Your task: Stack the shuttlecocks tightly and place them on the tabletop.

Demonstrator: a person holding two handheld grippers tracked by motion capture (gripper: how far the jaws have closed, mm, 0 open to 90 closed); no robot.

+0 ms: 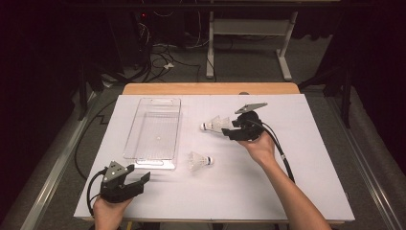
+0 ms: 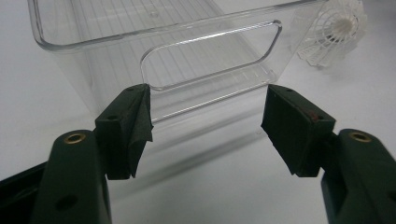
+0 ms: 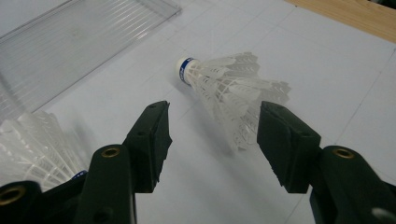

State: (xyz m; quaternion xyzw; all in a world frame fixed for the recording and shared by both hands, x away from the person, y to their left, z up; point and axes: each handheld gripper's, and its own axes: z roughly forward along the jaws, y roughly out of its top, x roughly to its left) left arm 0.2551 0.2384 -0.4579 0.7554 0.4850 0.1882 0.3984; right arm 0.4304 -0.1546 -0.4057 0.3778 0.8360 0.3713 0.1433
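Right claw point(image 1: 233, 128) agape beside shuttlecock point(image 1: 214, 125); clear bin point(image 1: 154, 128) empty.

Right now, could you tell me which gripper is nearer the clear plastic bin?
Left. The left gripper sits just off the clear plastic bin at its near end; the right gripper is farther, beside a white shuttlecock.

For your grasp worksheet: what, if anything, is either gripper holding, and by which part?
Nothing is held. The right gripper stands open beside a shuttlecock; the left gripper is open.

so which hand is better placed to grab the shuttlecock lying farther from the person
Right. The right gripper sits just beside the far shuttlecock, jaws open with its skirt between them. The left gripper rests at the near table edge, facing the clear bin.
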